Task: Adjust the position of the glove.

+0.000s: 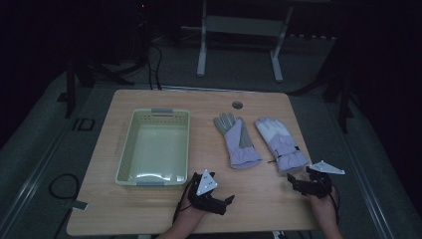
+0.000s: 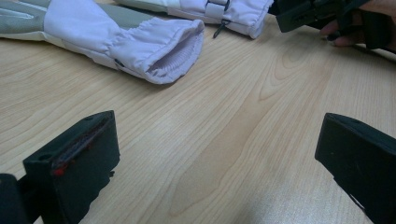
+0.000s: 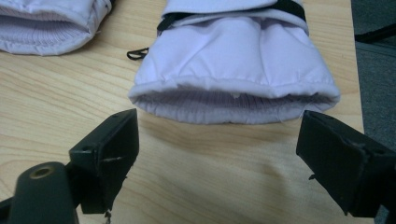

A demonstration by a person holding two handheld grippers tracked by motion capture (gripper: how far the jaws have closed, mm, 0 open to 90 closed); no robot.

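At the left side of the desk (image 1: 259, 199) sits a pale green basket (image 1: 128, 149), its near rim just beside my left gripper (image 1: 215, 198), which hovers close to the near edge. In the left gripper view my left fingers (image 2: 77, 163) stand wide apart with nothing but bare wood between them; the left glove (image 2: 130, 42) lies ahead of them and off to that view's left, palm side up with its grey patch showing, its open cuff turned toward me and well clear of both fingertips. Further right, toward the near right corner, lies the right glove (image 3: 233, 60), back side up with a black strap across it, close beside the first one but not touching it. My right gripper (image 3: 217, 154) is lined up squarely on its cuff: my right fingers (image 3: 109, 154) are spread open wider than the cuff, the ribbed opening sitting just beyond the tips, between them, near but not yet touched.
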